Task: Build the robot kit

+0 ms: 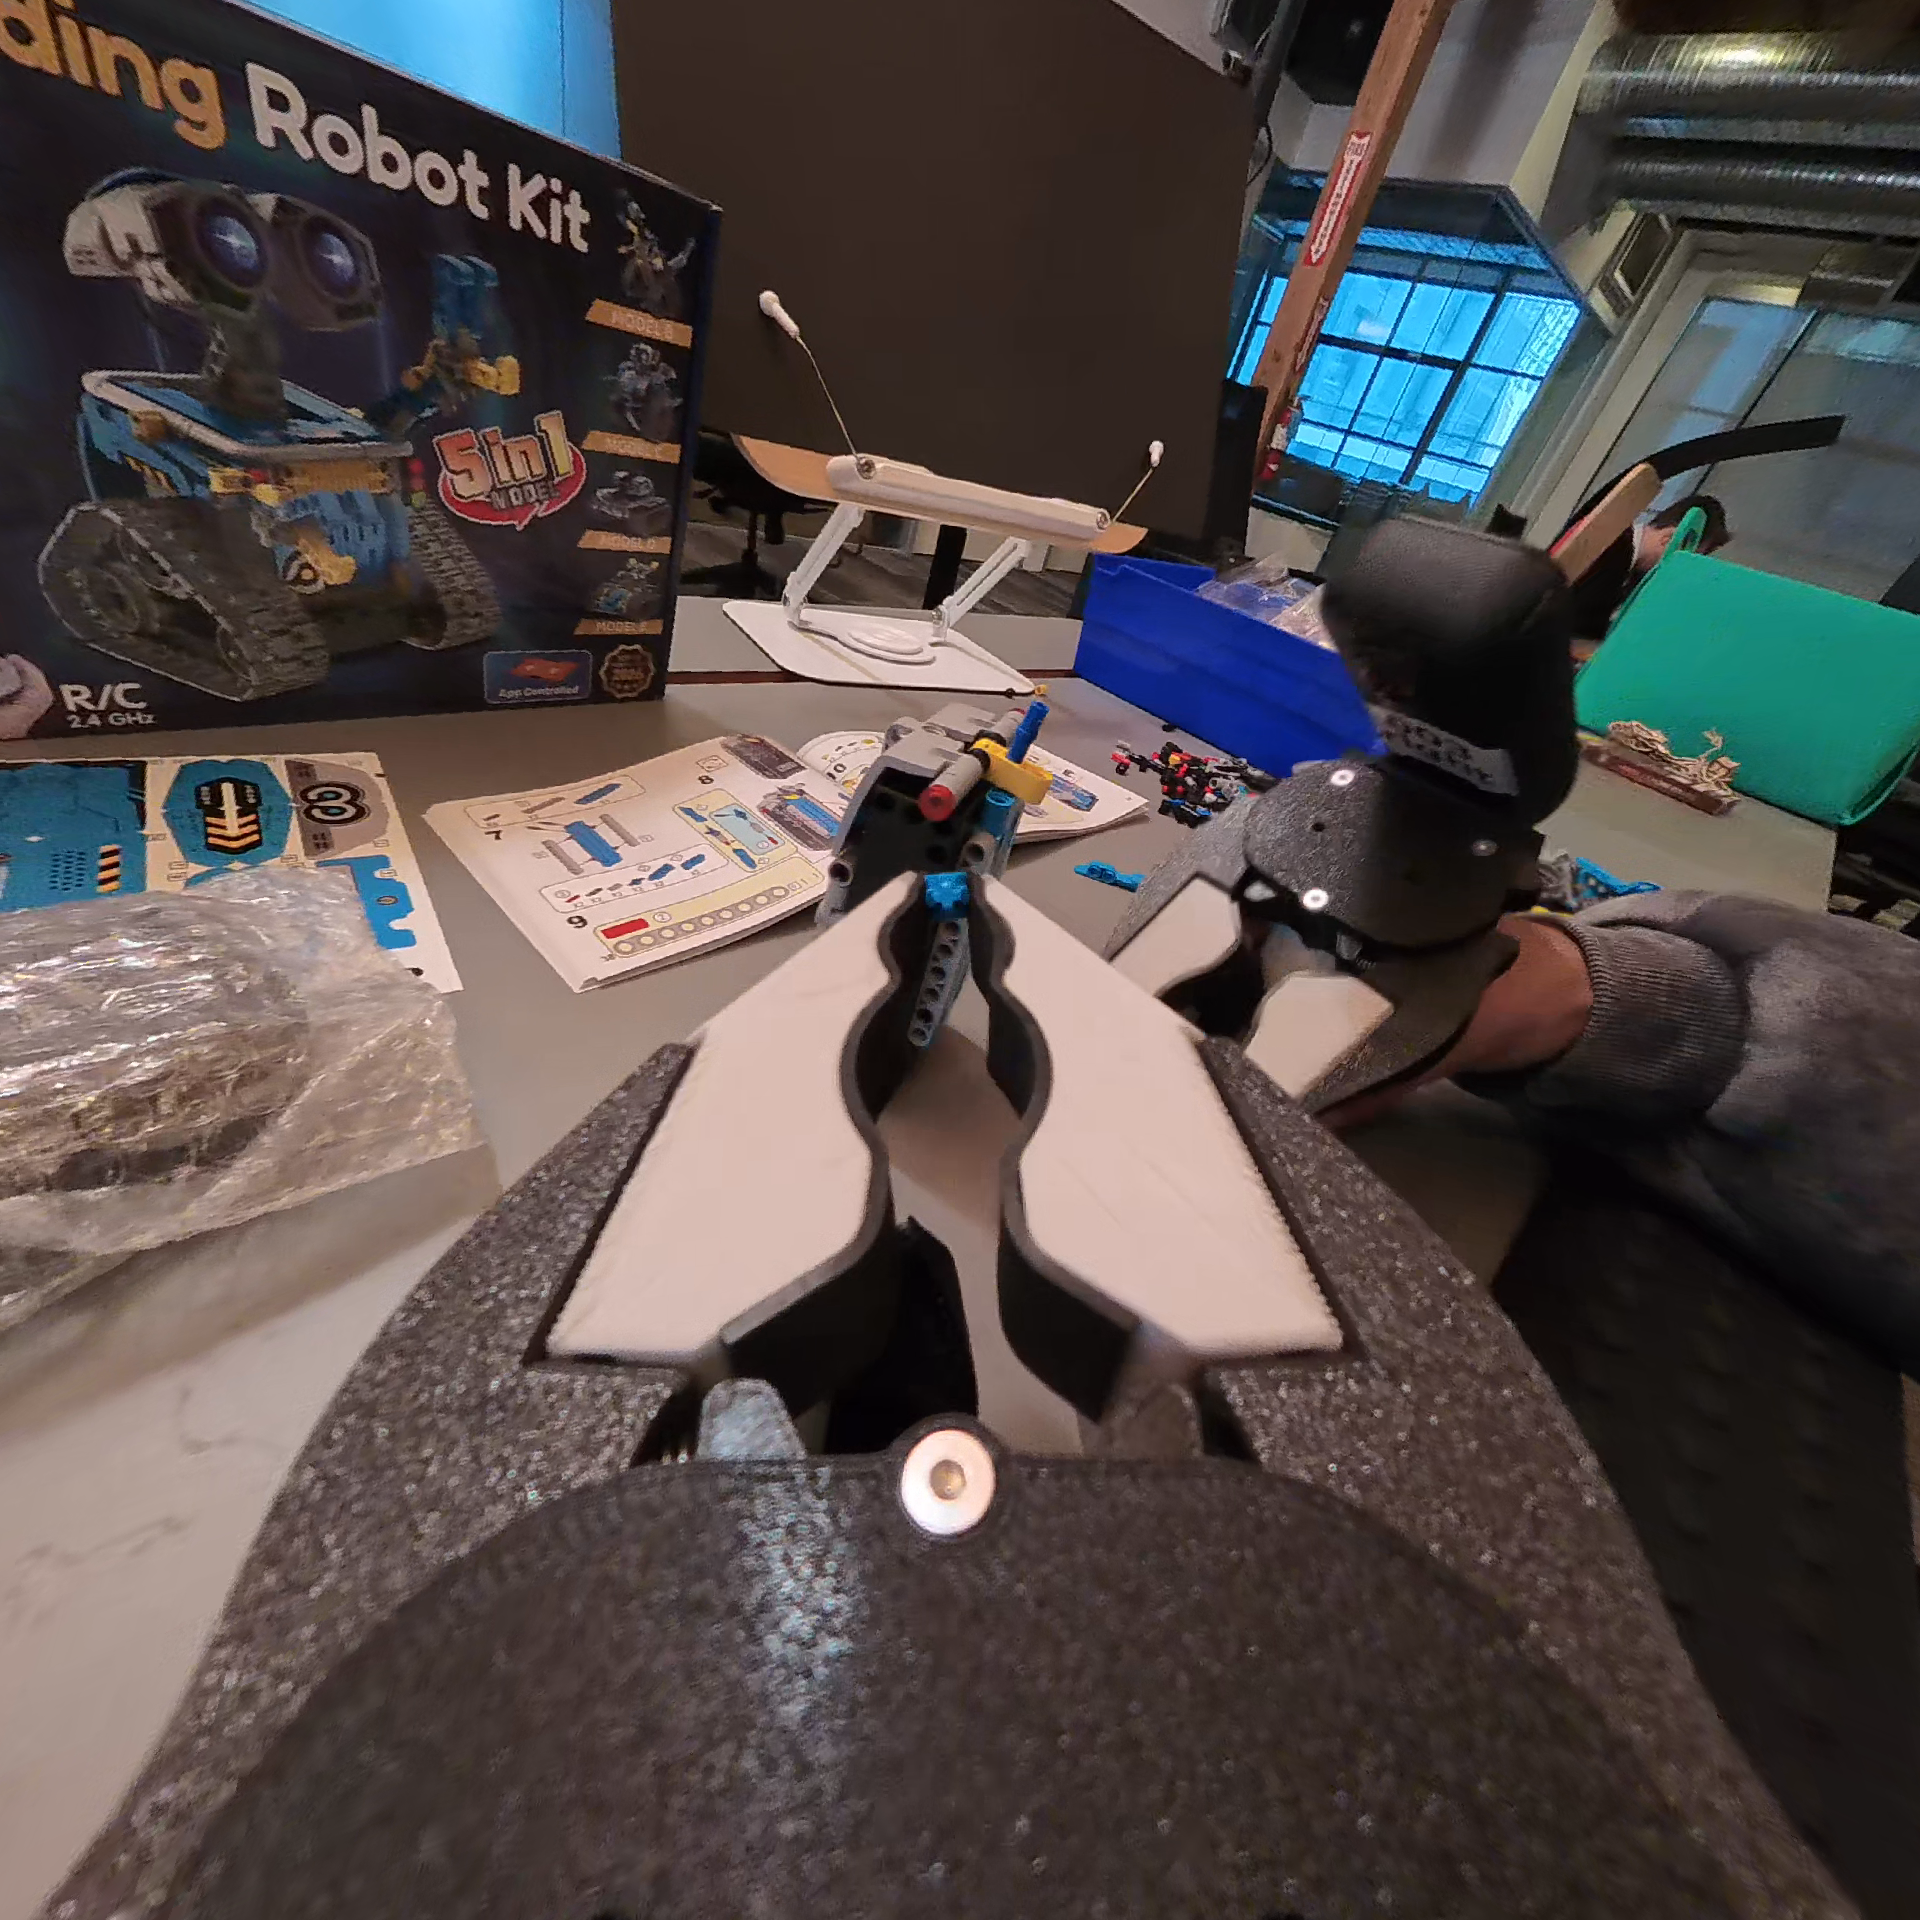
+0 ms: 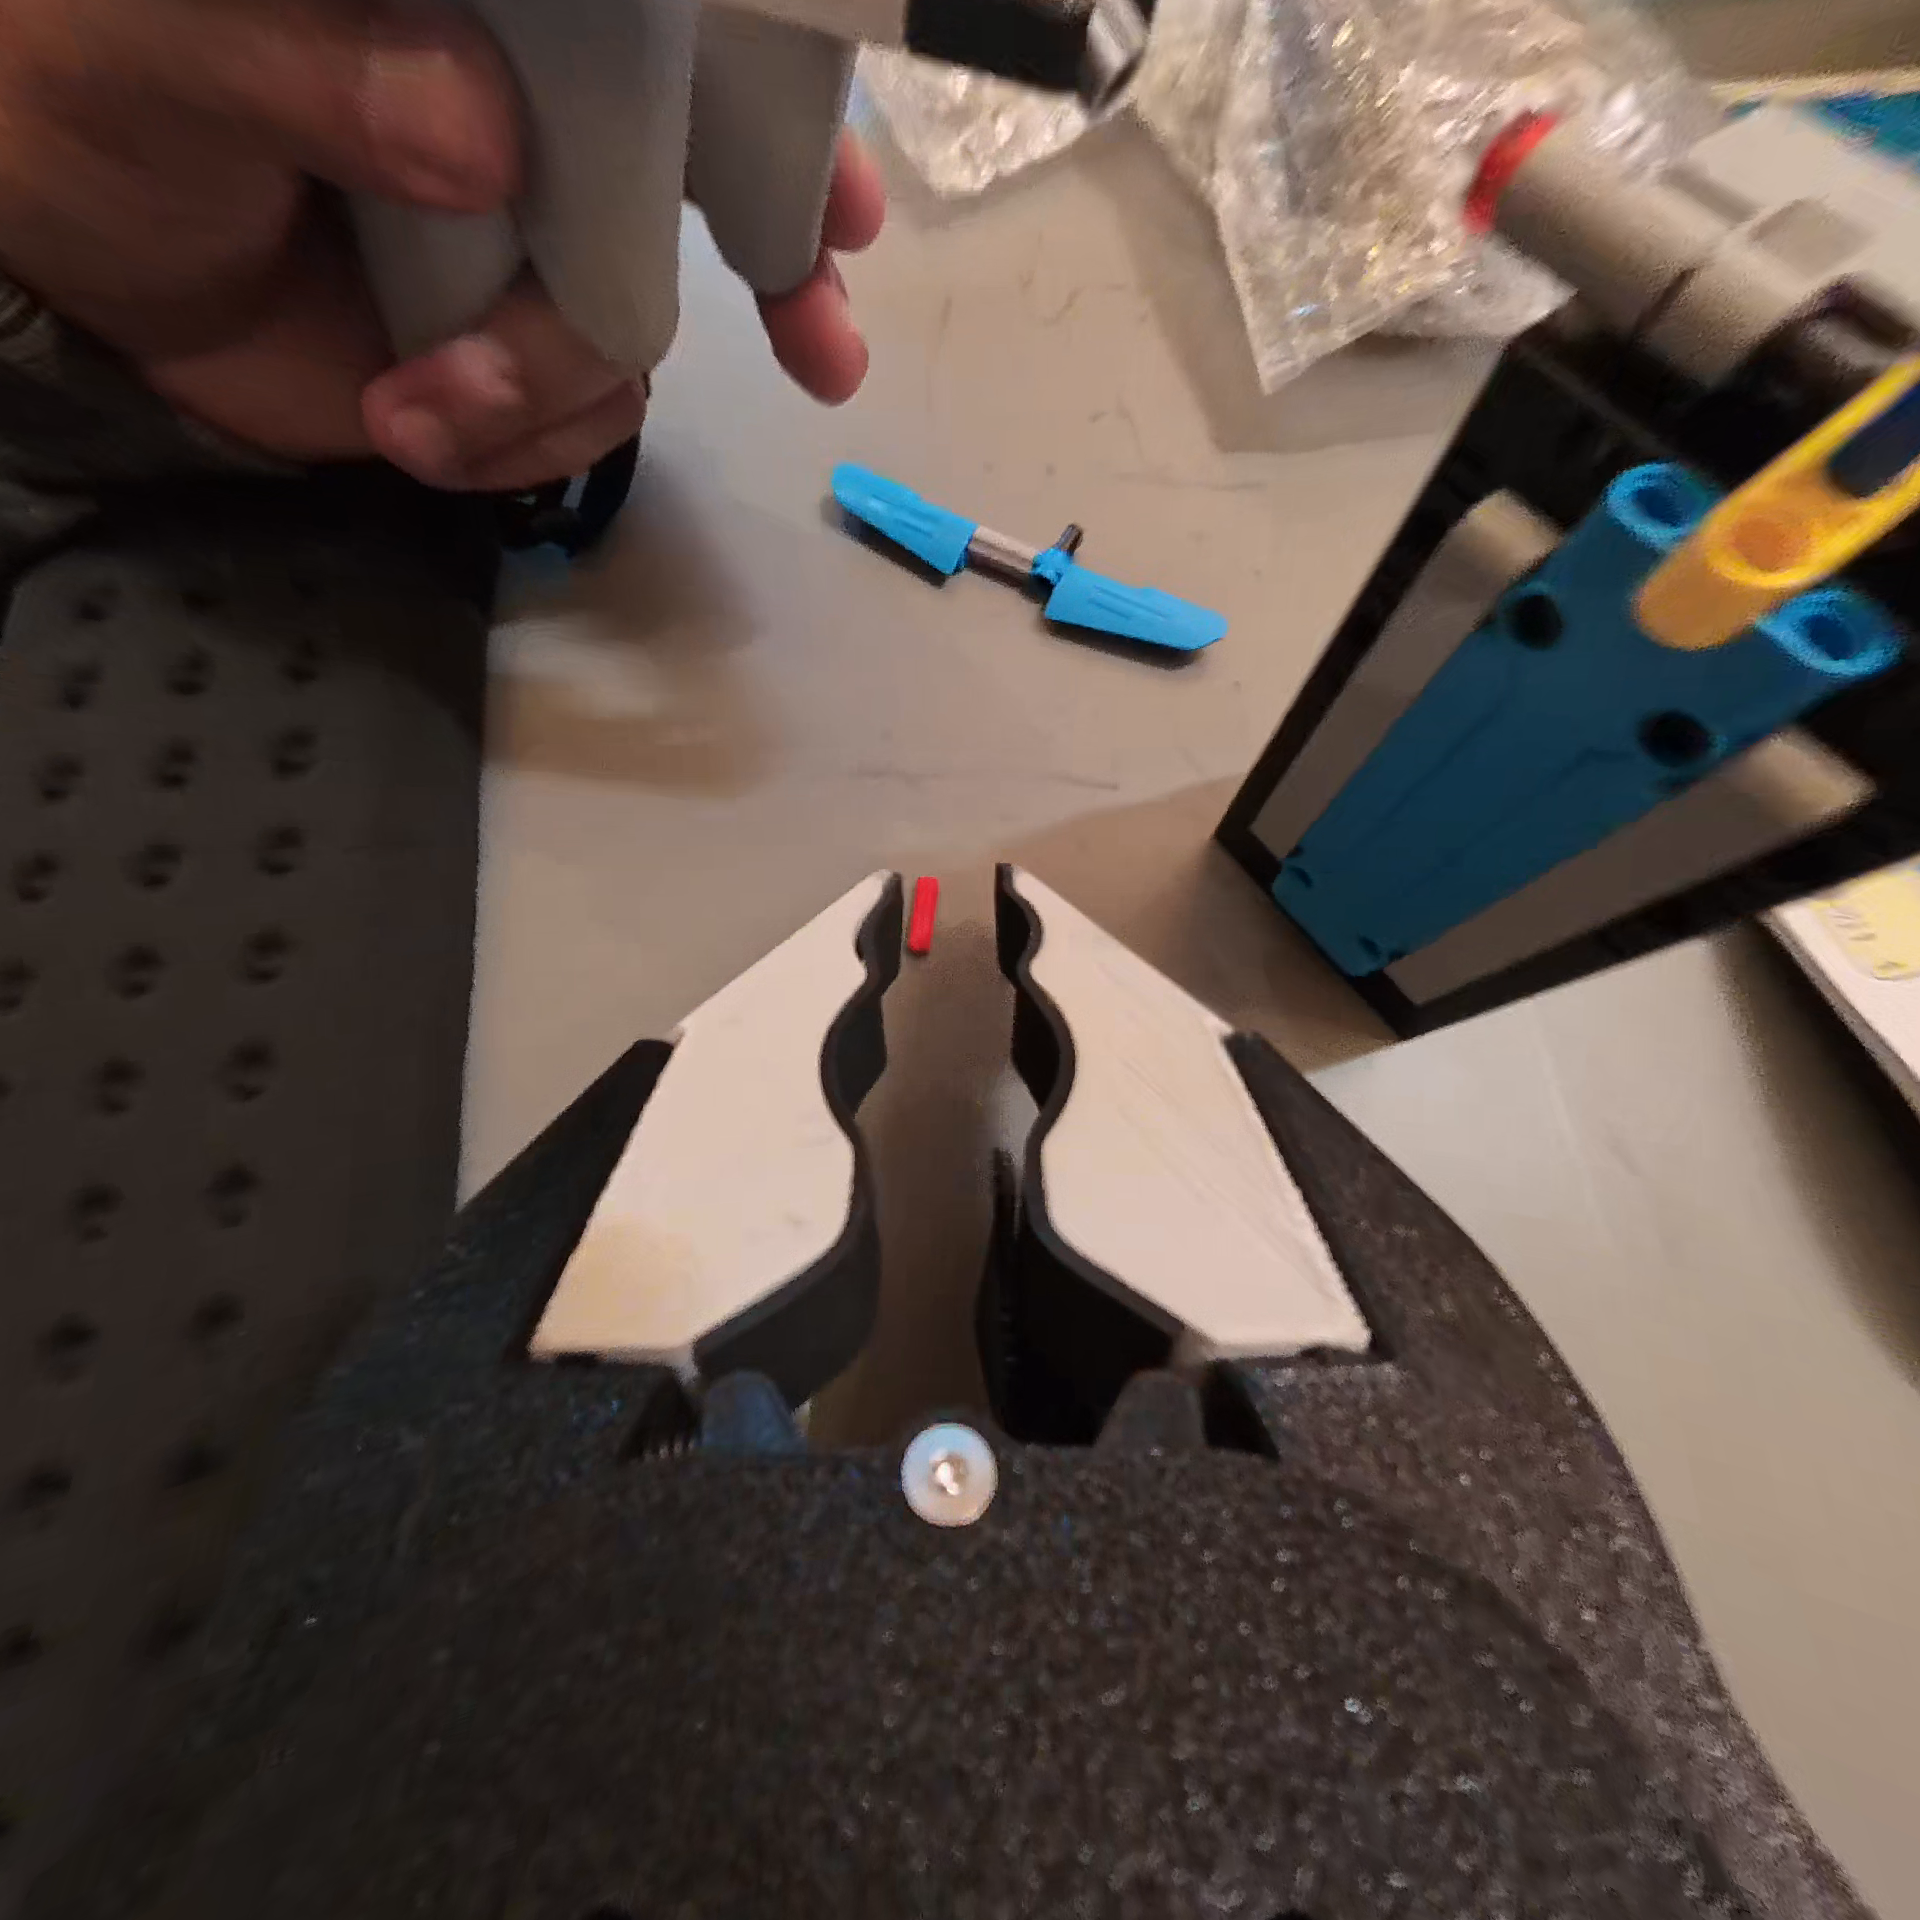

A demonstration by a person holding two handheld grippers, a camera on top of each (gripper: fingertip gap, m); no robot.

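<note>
Fingertips of my left gripper [image 1: 948,914] pinch the brick assembly's [image 1: 935,800] dark beam at frame centre; my right gripper [image 2: 943,896], parted and empty, straddles a red pin [image 2: 922,913], so I'd close gently.

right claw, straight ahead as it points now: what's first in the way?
The small red peg at the right claw tips, then bare table; farther on, the blue winged piece. Depth unclear.

Right tongs [image 2: 943,894], jaws parted, over the counter [image 2: 1039,748] with a small red pin [image 2: 922,914] between the tips. Beyond the pin lies a blue winged piece [image 2: 1023,561]. To the pin's right stands a black-and-blue brick assembly [image 2: 1538,748].
</note>
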